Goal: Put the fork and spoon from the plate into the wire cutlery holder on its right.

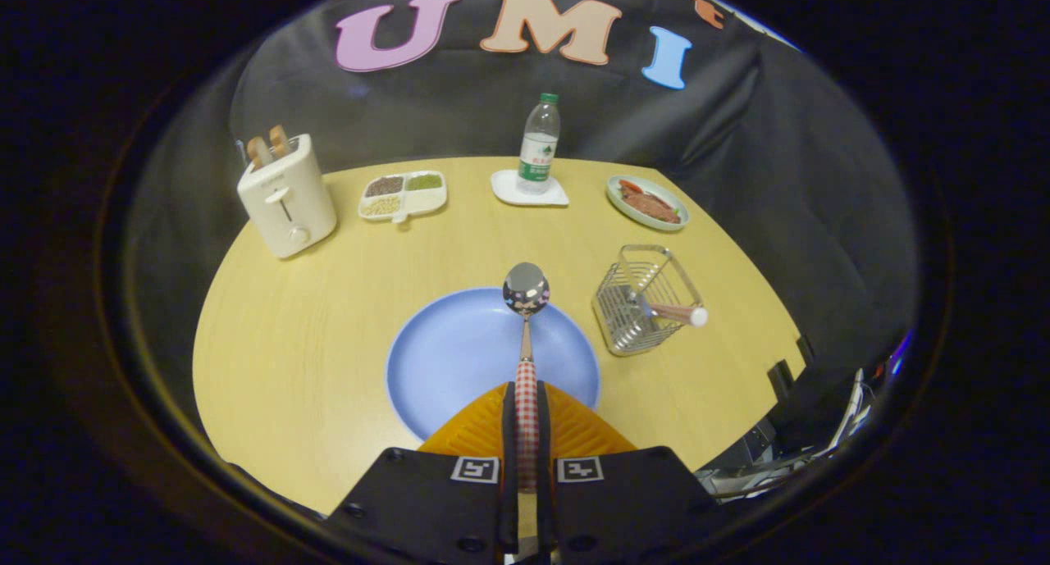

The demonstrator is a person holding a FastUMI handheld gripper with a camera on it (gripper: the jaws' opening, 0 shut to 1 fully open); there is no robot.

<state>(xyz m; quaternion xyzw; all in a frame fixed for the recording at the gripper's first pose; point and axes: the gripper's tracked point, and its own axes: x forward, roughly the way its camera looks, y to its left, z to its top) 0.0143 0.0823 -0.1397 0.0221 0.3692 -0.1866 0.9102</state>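
Fork already sits in the wire holder, right of the plate. Your gripper clamps the spoon (handle pinched, bowl forward) above the plate; it goes in next.

Spoon above plate — fork in holder

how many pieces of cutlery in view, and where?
2. The spoon is clamped by its handle in the gripper over the blue plate. One handle, likely the fork, sticks out of the wire holder.
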